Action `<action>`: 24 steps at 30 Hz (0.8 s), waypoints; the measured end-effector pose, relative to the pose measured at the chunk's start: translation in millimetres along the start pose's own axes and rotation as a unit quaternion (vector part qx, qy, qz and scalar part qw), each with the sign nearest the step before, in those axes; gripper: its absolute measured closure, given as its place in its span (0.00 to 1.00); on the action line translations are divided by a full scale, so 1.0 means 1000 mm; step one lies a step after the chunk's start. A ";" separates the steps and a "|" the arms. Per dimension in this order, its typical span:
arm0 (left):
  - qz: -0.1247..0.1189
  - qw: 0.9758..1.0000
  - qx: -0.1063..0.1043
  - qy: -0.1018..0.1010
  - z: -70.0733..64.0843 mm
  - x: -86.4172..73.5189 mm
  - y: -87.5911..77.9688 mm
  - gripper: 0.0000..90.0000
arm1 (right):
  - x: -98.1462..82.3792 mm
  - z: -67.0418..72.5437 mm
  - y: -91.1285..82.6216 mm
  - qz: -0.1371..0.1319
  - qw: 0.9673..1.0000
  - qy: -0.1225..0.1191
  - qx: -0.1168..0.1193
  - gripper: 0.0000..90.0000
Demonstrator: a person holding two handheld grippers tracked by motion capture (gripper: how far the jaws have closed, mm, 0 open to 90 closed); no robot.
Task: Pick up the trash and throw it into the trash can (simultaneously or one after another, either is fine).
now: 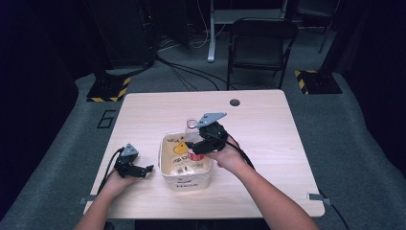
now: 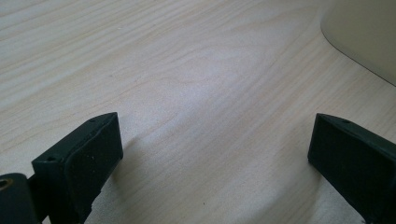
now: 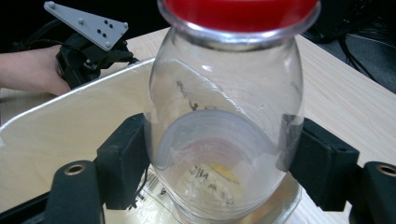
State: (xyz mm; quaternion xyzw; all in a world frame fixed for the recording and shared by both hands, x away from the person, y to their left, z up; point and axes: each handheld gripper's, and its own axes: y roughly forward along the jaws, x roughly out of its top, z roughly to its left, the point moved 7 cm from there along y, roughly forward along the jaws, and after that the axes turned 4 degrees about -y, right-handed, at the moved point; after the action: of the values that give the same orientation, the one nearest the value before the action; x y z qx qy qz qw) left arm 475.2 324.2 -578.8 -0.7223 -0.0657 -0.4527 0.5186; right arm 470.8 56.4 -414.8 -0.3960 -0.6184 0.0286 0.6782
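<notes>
Now the right gripper [image 3: 217,158] clamps a clear bottle [image 3: 224,116] between its jaws.
Left gripper [image 2: 215,158] jaws spread wide, bare table [image 2: 187,70] between them.

Overhead light falls brightly on the pale worktop [image 1: 258,139], while the surrounding room sinks into near black. The high view is soft and low in detail. In the left gripper view, a white sheen spreads across the wood grain and the black fingers [image 2: 88,158] cast soft shadows. The right gripper view blurs the near glass bottle [image 3: 224,116], which carries faint reflections.
</notes>
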 end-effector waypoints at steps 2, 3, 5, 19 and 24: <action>0.003 1.000 -0.001 0.002 0.000 0.000 0.000 0.03 | -0.002 0.000 0.001 0.002 1.000 0.000 0.000 0.28; 0.001 1.000 -0.001 0.000 0.000 0.000 0.000 0.03 | -0.002 0.000 0.002 0.003 1.000 -0.002 0.000 0.28; 0.001 1.000 -0.001 0.000 0.000 0.000 0.000 0.03 | -0.003 0.000 0.003 0.004 1.000 -0.002 0.000 0.28; 0.001 1.000 -0.001 0.000 0.000 0.000 0.000 0.03 | -0.012 0.001 0.012 0.024 1.000 0.000 0.001 0.28; -0.002 1.000 0.000 0.000 0.000 0.000 0.000 0.03 | -0.013 0.002 0.013 0.026 1.000 -0.001 0.003 0.27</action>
State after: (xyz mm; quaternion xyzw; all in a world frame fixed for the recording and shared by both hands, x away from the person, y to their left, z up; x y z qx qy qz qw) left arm 475.4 324.0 -578.9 -0.7221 -0.0669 -0.4536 0.5181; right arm 471.9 58.9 -433.2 -0.4099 -0.6084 0.0479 0.6779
